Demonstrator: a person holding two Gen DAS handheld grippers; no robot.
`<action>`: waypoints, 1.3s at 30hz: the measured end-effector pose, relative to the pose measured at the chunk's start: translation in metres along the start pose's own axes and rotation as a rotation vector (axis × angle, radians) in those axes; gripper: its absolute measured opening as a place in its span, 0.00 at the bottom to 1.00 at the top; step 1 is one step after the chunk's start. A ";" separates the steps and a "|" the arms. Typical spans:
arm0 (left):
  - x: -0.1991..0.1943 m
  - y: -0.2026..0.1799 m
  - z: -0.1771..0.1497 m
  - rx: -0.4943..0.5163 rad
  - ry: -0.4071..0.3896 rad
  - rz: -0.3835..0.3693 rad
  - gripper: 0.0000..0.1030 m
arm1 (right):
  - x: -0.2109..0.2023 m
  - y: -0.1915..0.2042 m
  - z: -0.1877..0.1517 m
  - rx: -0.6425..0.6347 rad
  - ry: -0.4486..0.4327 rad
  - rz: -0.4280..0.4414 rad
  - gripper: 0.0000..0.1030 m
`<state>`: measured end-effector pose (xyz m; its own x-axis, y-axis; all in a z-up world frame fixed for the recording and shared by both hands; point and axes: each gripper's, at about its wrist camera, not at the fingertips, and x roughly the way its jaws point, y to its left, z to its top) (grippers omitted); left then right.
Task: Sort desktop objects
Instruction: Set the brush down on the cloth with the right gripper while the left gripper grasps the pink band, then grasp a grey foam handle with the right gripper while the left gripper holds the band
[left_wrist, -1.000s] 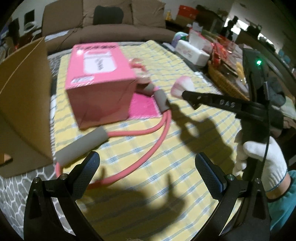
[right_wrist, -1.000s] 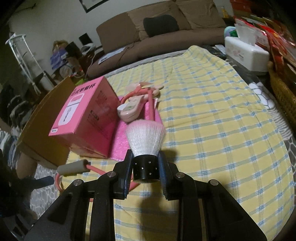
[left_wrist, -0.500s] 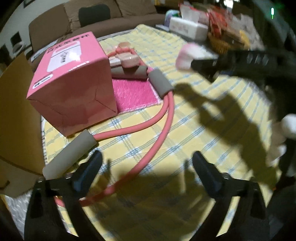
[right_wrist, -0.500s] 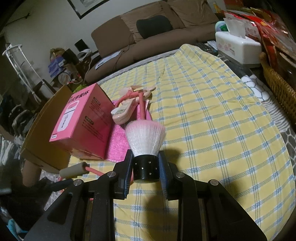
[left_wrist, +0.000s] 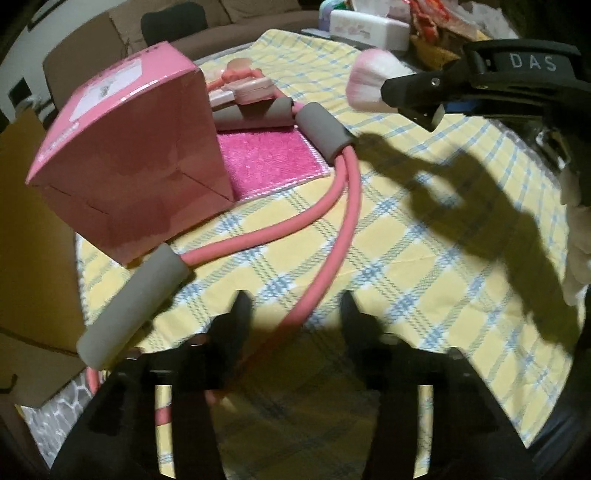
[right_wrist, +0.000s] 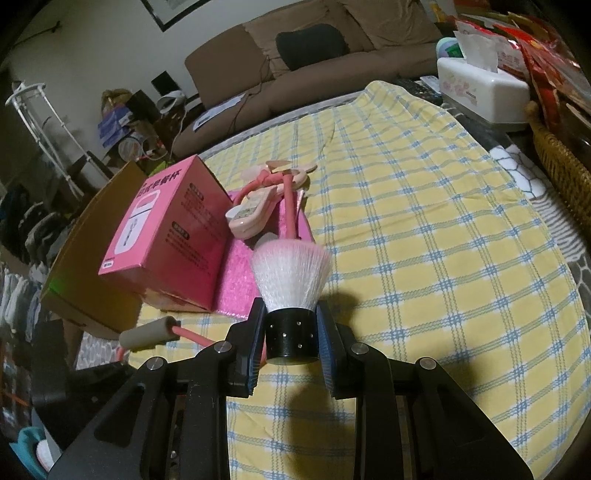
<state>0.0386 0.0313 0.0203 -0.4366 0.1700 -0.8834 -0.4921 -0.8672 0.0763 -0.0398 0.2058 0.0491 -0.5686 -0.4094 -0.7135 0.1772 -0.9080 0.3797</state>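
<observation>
Left wrist view: the left gripper (left_wrist: 291, 314) has dropped toward the pink resistance tube (left_wrist: 325, 236) on the checked counter (left_wrist: 424, 258), its fingers now closing astride it without pinching, so a pickup looks imminent. Right gripper (right_wrist: 291, 343) stays clamped on the makeup brush (right_wrist: 291, 280).

pink box (left_wrist: 125, 162), yellow-blue checked cloth (left_wrist: 406, 258), grey-handled pink tube (left_wrist: 295, 229).

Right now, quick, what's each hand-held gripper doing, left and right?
Left hand-held gripper: closing around the pink resistance tube, pads not yet pressing it.
Right hand-held gripper: shut on the makeup brush.
</observation>
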 end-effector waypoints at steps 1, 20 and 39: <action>0.000 0.001 -0.001 0.000 -0.001 -0.012 0.52 | 0.000 0.000 0.000 -0.002 0.001 -0.002 0.26; -0.045 -0.004 -0.005 -0.065 -0.061 -0.213 0.10 | 0.004 -0.040 -0.002 0.138 0.038 -0.120 0.53; -0.039 0.001 -0.009 -0.113 -0.063 -0.296 0.10 | 0.082 0.026 0.009 -0.067 0.169 -0.152 0.27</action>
<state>0.0619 0.0193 0.0503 -0.3344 0.4484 -0.8289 -0.5198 -0.8214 -0.2347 -0.0894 0.1494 0.0057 -0.4516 -0.2720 -0.8498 0.1561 -0.9618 0.2249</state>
